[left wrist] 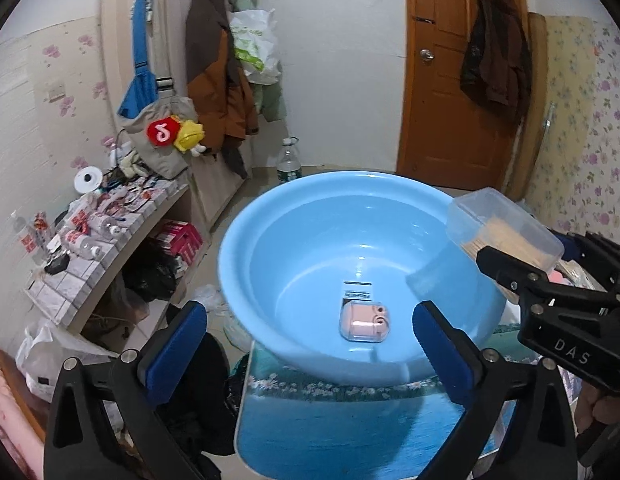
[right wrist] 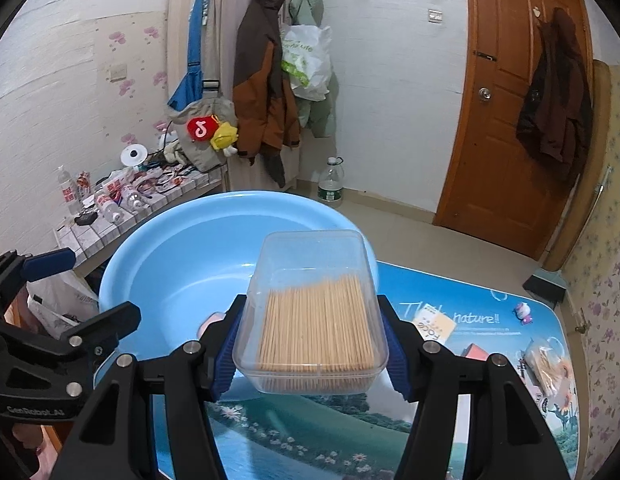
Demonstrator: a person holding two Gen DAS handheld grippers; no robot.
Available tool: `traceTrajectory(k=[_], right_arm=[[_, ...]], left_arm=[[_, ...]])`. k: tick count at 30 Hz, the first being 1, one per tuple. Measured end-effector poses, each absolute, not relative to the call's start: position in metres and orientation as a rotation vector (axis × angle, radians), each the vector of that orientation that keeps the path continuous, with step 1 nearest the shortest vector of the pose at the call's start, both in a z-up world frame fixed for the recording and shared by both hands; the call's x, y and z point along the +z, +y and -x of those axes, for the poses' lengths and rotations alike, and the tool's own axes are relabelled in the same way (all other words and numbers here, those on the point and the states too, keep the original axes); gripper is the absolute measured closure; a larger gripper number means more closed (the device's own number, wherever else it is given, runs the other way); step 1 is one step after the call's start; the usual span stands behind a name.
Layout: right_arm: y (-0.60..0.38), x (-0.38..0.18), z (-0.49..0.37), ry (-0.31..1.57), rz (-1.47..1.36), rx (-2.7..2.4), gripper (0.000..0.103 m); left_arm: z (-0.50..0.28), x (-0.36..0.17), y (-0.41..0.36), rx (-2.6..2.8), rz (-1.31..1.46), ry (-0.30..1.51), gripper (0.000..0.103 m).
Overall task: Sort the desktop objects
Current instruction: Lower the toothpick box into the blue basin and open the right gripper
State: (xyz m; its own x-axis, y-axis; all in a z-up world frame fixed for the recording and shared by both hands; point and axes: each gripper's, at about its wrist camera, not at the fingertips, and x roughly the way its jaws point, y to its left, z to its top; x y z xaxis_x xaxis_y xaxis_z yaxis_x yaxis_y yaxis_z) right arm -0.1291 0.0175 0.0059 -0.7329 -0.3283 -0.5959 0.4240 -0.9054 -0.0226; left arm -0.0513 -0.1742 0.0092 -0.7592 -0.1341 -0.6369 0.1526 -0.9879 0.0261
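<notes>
Toothpick box (right wrist: 314, 312) pinched in my right gripper (right wrist: 310, 354) above the blue basin (left wrist: 245, 248), my left gripper (left wrist: 310, 344) spread wide and empty, pink earbud case (left wrist: 364, 320) lying inside the basin on the surface (right wrist: 490, 320).

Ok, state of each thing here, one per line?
Left tool: open, holding nothing.
Right tool: shut on toothpick box.
Toothpick box: held up over the basin rim, full.
Basin: on the table, upright.
Pink earbud case: lying in the basin.
Door: closed.
</notes>
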Motion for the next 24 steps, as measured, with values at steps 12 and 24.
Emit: traceTrajectory(k=[12,24], right_arm=[[-0.011,-0.007,0.154,0.225,-0.926,-2.514,0.041],[-0.035,-0.026,0.178,0.292,-1.013,-2.496,0.041]], left_arm=[[0.043,0.005,-0.192,-2.763,-1.019,0.103,0.0],[0.044,0.002,-0.2,-2.747,-1.034,0.122,0.0]])
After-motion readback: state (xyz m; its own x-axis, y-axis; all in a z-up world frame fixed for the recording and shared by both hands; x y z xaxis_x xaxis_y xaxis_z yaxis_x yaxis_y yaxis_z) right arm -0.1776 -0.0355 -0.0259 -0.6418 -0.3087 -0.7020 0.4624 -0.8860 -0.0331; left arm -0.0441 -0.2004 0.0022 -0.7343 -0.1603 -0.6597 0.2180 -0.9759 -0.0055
